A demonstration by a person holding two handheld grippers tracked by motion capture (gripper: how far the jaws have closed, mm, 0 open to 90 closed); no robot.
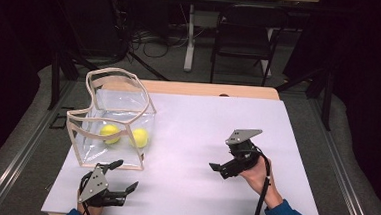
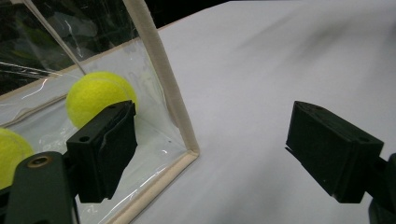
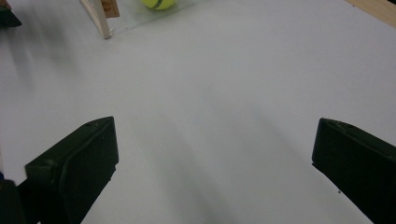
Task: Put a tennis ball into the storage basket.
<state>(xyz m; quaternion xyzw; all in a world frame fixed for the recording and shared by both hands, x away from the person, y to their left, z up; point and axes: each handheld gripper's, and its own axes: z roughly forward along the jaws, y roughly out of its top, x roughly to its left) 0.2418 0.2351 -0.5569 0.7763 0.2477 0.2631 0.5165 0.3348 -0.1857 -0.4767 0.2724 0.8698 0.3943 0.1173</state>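
Both grippers hover with jaws spread wide and empty over the white table (image 1: pixel 201 138), the left gripper (image 1: pixel 122 176) at seven o'clock, the right gripper (image 1: pixel 217 169) at four o'clock. At ten o'clock stands the clear bag (image 1: pixel 113 120), two tennis balls (image 1: pixel 109 132) inside. Seemingly an approach step, the left gripper must next close on the bag's trimmed corner (image 2: pixel 184 135).

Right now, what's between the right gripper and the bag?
Nothing: the high view shows bare white sheet between the right gripper and the bag.
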